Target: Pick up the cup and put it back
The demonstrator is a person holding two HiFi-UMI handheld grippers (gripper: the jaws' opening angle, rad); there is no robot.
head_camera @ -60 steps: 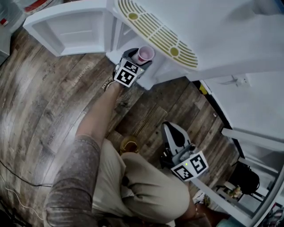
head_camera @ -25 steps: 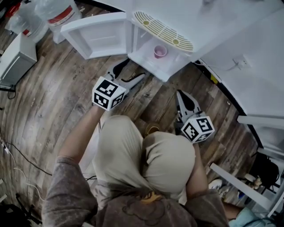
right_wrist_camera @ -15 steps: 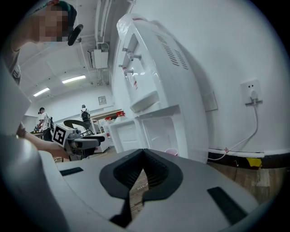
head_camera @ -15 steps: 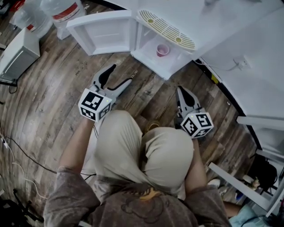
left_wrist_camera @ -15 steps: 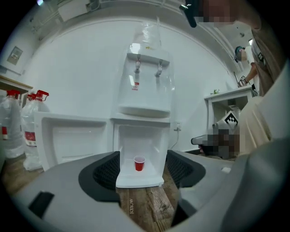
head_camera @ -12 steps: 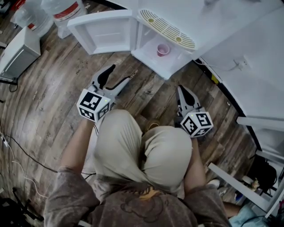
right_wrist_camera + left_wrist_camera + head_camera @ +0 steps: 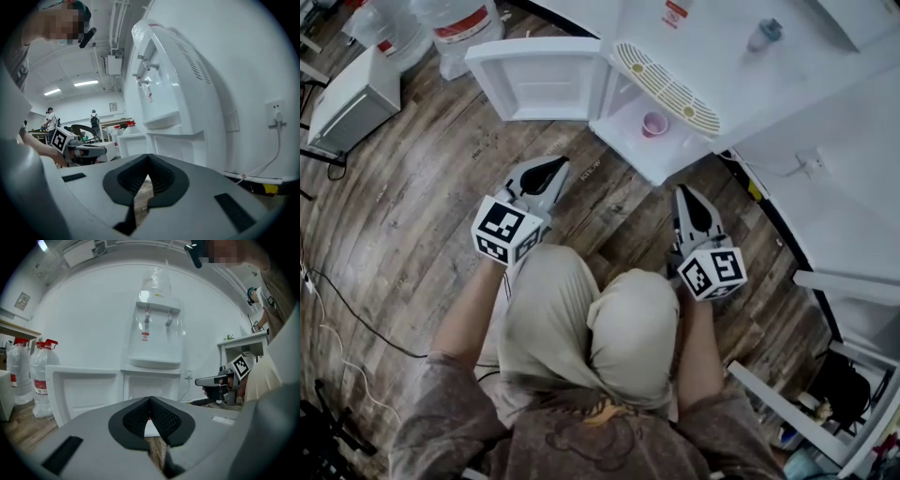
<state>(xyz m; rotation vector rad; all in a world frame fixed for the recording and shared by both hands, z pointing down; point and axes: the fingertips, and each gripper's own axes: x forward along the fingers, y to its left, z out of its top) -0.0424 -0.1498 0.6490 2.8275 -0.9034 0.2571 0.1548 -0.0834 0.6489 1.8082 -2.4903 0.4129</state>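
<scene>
A small pink cup (image 7: 653,124) stands upright inside the open lower compartment of the white water dispenser (image 7: 712,56). Neither gripper touches it. My left gripper (image 7: 551,172) hovers over the wooden floor, short of the compartment and to its left. Its jaws have just been closing and now meet with nothing between them (image 7: 150,401). My right gripper (image 7: 686,195) is shut and empty, held in front of the dispenser's right side, with its tips together (image 7: 149,159). The cup is not clearly visible in either gripper view.
The compartment door (image 7: 539,80) hangs open to the left. Large water bottles (image 7: 464,28) and a white box (image 7: 352,98) stand at the far left on the floor. A cable (image 7: 356,319) trails over the planks. My knees fill the lower middle.
The left gripper's jaws went from wide open to shut, empty. Both grippers drew slightly back and up from the dispenser. The cup stays in the compartment.
</scene>
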